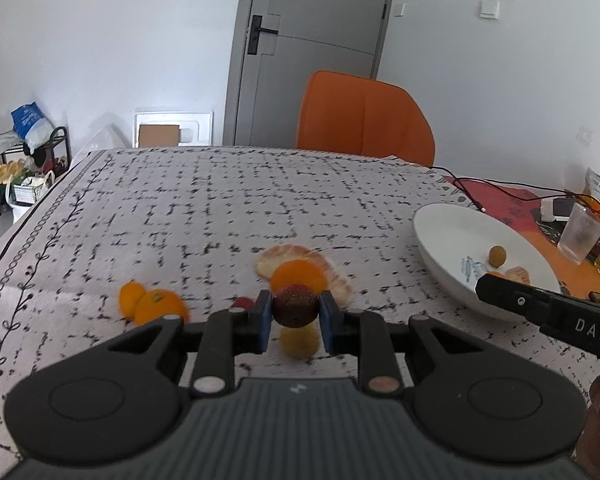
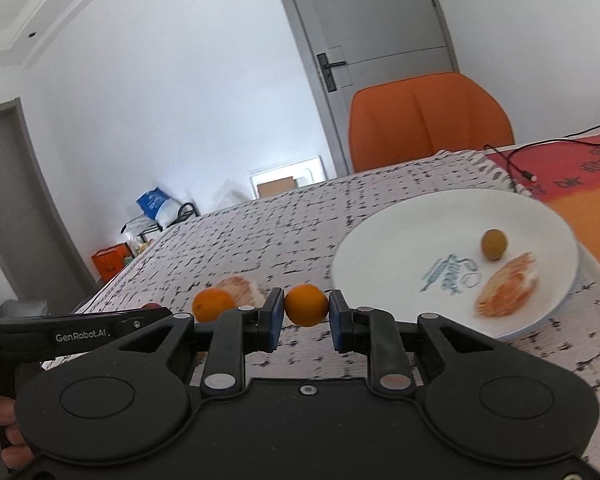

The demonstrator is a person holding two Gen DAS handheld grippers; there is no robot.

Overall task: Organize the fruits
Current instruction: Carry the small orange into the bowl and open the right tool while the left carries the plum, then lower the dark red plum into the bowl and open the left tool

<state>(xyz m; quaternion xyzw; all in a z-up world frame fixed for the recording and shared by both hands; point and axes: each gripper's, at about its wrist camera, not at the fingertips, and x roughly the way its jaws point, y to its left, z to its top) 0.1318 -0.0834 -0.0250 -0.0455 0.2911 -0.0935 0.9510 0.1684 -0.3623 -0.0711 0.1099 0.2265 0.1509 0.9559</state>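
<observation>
Two fruits are in our grip. From the left wrist, our left tongs [image 1: 295,314] clench a dark red round fruit [image 1: 295,306] above the surface [image 1: 220,208], well left of the white plate [image 1: 452,236]; we judge it light, soft-skinned and bruisable, best held across its middle, and being round it shows no long axis or heading. From the right wrist, our right tongs [image 2: 305,316] grasp a small orange [image 2: 306,305] just left of the plate; it looks firm, light and prone to roll.
</observation>
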